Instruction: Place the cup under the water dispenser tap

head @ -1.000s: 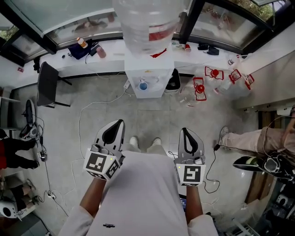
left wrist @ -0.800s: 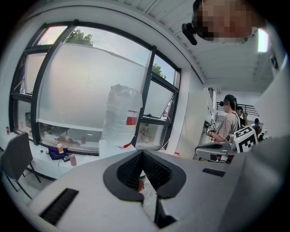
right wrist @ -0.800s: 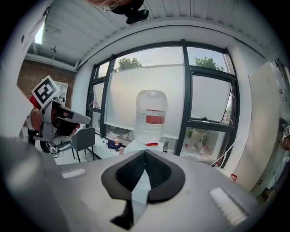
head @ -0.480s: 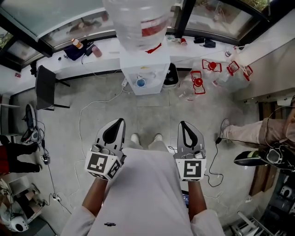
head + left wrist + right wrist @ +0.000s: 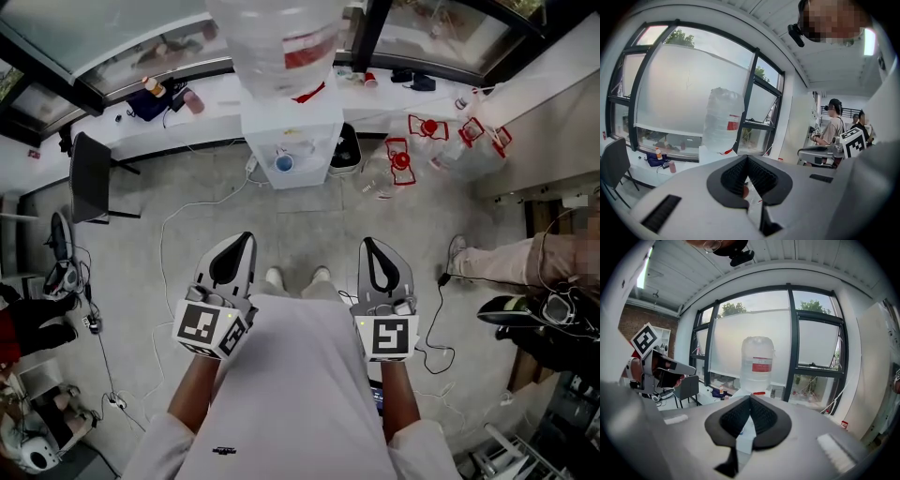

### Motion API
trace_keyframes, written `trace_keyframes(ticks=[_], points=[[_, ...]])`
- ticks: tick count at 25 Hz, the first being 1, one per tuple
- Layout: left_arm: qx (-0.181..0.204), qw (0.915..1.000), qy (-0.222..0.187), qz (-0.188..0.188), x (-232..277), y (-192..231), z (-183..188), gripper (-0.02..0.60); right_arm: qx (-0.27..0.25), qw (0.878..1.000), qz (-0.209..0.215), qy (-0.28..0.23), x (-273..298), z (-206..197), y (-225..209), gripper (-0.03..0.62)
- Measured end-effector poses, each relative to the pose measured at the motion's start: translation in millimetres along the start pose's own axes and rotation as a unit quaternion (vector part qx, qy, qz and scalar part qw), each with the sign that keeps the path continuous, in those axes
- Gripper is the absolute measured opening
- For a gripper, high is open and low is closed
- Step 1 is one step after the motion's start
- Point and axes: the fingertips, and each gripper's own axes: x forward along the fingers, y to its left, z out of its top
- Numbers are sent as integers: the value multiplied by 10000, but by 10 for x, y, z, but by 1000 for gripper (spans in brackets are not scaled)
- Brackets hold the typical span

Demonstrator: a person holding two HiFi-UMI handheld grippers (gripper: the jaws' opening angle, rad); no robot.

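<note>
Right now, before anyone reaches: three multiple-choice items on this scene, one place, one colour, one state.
1. From the person, the black chair stands, relative to the water dispenser: A) right B) left C) on top.
2. The label on the bottle is: A) red B) green C) blue.
3. The left hand-held gripper and right hand-held gripper are: A) wide open B) holding a cup C) shut, empty.
B: the head view shows it at the dispenser's left. A: a red band on clear plastic. C: each gripper view shows jaws together, nothing between.
</note>
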Motion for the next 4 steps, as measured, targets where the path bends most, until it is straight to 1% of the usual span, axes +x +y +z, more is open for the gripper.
trace_keyframes(ticks=[4], points=[[3,10000,0,-20,-2,-30,5,2,35,10000,-10,49,-25,-8,-21,11]])
